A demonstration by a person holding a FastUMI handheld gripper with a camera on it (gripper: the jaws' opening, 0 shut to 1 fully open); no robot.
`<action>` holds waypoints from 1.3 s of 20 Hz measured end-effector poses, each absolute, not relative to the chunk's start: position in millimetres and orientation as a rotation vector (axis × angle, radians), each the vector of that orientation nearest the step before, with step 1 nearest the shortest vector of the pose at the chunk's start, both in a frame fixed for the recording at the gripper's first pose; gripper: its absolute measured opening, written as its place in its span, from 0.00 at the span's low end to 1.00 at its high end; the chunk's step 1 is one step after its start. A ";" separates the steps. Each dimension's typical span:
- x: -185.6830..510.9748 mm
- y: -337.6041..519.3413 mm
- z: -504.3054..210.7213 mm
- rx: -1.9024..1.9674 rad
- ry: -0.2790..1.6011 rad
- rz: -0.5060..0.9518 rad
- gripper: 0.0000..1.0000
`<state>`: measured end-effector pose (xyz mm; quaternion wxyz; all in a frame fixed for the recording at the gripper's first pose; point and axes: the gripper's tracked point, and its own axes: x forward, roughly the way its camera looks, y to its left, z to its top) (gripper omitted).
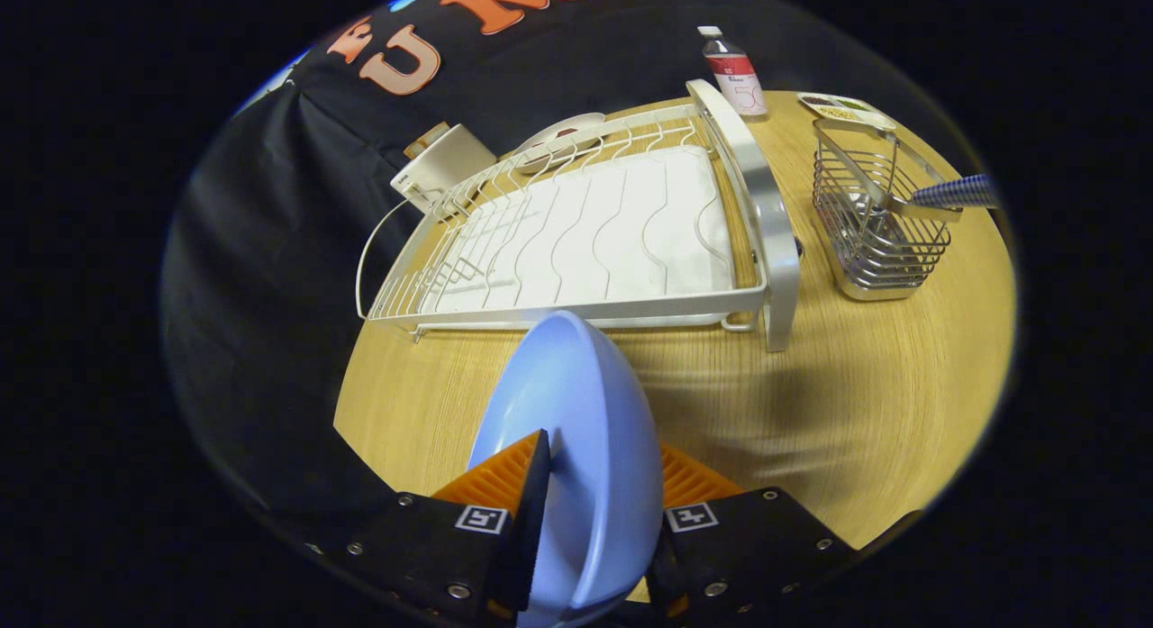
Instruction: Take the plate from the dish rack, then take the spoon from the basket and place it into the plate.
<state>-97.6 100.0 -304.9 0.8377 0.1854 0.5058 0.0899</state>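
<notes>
The fingers [590,511] pinch the blue plate [576,448] by its rim at the bottom middle, standing on edge above the worktop [865,403]. It could slip and drop (thin grip), while the spoon [955,193] waits in the basket [878,222], upper right.

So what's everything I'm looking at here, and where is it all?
plate: one, light blue, held on edge between the fingers, out of the rack
dish rack: one, white wire, on the table beyond the plate
basket: one, silver wire, on the table beside the rack
spoon: one, blue-and-white patterned handle sticking out of the basket
bottle: one, clear with a red label, behind the rack
small dish: one, white, behind the basket, with something dark and pale in it
white box: one, at the rack's far corner
table: one, light wood
gripper: one, both fingers pressed on the plate
</notes>
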 end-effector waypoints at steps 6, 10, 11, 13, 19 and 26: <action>-96.2 84.1 -311.0 0.247 1.009 0.163 0.73; -96.4 65.1 -314.3 0.112 0.961 0.107 0.88; -95.1 56.6 -314.3 0.060 0.946 0.088 0.89; -91.6 50.0 -309.1 0.006 0.897 0.074 0.89; -84.5 34.3 -280.8 -0.006 0.703 0.045 0.89; -67.9 -37.6 -222.1 0.015 0.349 -0.147 0.89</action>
